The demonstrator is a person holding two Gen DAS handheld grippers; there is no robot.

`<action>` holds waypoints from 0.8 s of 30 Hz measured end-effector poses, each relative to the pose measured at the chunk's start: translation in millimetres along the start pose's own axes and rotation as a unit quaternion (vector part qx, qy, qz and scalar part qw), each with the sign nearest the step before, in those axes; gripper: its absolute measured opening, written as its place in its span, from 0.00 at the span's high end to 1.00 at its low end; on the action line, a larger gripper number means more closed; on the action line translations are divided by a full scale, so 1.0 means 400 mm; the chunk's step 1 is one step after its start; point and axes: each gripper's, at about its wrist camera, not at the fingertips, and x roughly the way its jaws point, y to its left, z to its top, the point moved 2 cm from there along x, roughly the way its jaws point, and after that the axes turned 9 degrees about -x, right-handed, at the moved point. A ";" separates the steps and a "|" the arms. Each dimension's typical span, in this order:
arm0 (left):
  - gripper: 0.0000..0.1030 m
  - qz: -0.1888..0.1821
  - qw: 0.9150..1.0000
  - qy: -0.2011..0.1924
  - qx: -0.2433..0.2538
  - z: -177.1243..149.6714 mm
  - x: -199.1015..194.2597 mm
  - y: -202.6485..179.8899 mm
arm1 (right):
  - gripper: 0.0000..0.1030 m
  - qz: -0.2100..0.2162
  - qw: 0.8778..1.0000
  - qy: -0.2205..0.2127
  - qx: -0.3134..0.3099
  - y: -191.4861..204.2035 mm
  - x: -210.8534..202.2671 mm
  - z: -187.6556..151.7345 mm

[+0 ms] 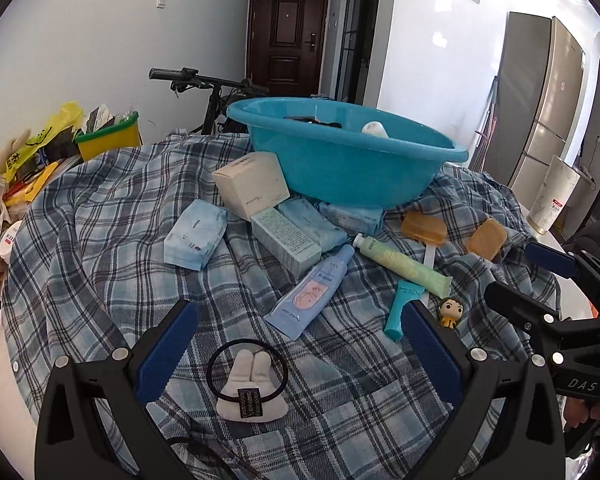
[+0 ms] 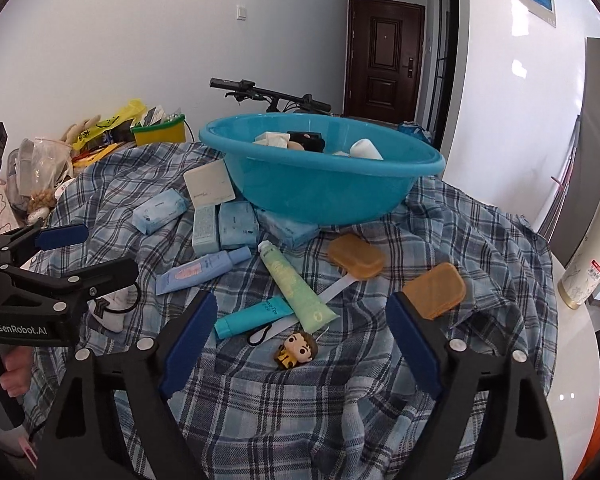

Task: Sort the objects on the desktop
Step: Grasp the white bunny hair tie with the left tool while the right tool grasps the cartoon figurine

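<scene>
My left gripper [image 1: 300,310] is open low over the plaid cloth [image 1: 100,240], and a white bunny hair tie [image 1: 252,392] lies between its blue pads, untouched. My right gripper [image 2: 302,308] is also open, with a small big-headed figurine [image 2: 296,350] lying on the cloth between its fingers. Just beyond lie a teal tube [image 2: 252,316], a green tube [image 2: 296,284], a blue tube [image 2: 202,270] and two orange cases [image 2: 356,256]. Behind them stands a teal basin [image 2: 320,192] with several items inside. Tissue packs [image 1: 196,238] and boxes [image 1: 252,184] lean at its front.
Clutter and a yellow bin [image 1: 108,140] crowd the far left of the table. A bicycle [image 1: 208,84] stands behind the basin. At the right edge of the white tabletop [image 2: 572,360] is a marbled cylinder [image 2: 588,256]. Each gripper shows at the side of the other's view.
</scene>
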 end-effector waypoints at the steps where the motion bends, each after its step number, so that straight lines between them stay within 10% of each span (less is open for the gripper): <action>1: 0.00 0.003 1.000 0.008 -0.004 -0.007 0.009 0.009 | 0.18 0.004 1.000 0.005 0.001 0.003 0.007 -0.005; 10: 0.04 0.043 0.997 0.054 -0.027 -0.072 0.076 0.087 | 0.18 0.016 0.999 0.031 -0.008 0.015 0.035 -0.024; 18: 0.59 0.028 0.996 0.083 -0.030 -0.088 0.094 0.109 | 0.18 0.009 0.999 0.038 -0.015 0.005 0.040 -0.020; 24: 0.75 0.009 0.996 0.082 -0.034 -0.079 0.076 0.116 | 0.18 0.001 0.999 0.041 -0.009 -0.018 0.042 -0.020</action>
